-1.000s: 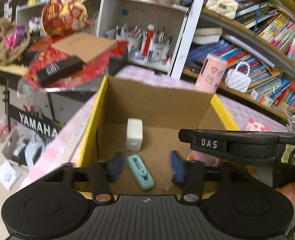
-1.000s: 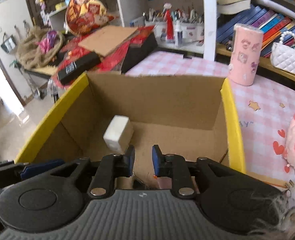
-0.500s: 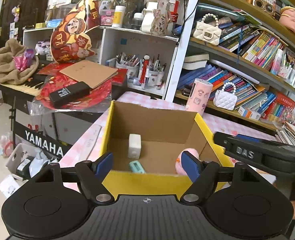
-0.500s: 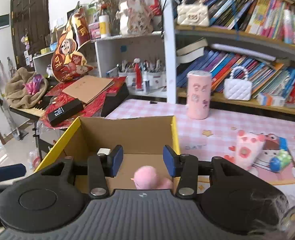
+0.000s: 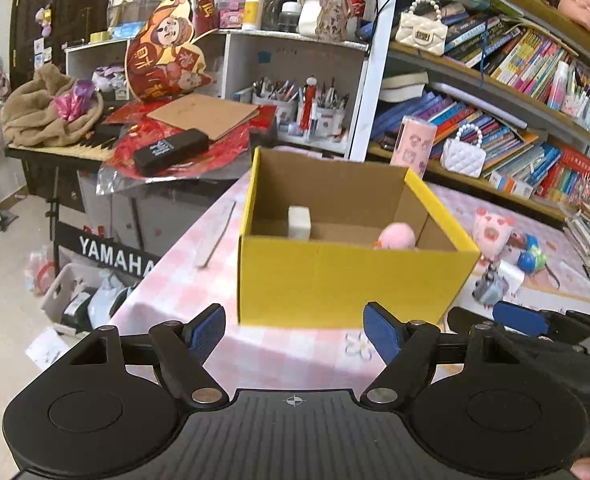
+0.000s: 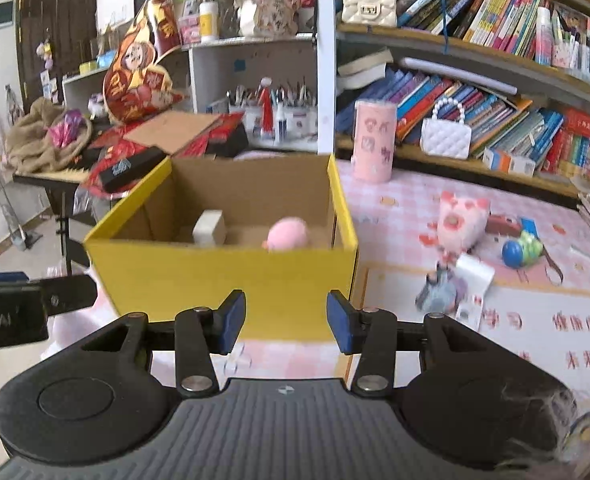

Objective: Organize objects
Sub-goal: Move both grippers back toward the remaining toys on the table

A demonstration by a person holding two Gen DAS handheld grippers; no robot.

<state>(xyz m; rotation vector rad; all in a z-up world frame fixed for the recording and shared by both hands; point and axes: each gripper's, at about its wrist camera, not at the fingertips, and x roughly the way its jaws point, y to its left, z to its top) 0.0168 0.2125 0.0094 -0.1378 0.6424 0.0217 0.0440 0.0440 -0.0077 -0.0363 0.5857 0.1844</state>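
A yellow cardboard box (image 5: 347, 280) sits on a pink checked table (image 5: 295, 356), holding a white block (image 5: 299, 222) and a pink plush toy (image 5: 397, 236). Before it, the left tongs (image 5: 295, 332) gape wide and the right tongs (image 6: 285, 320) stand partly open, both empty.

Crowded bookshelves (image 6: 495, 80), 2 white quilted handbags (image 6: 446, 136), YAMAHA keyboard (image 5: 111, 258) behind.

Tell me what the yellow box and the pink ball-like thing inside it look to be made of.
Yellow box: cardboard, it seems; matte yellow outside, bare brown inside, thin folded walls.
Pink thing: probably plush or soft foam; its outline is fuzzy and it has no shine, though the picture is blurred, so I cannot be sure.
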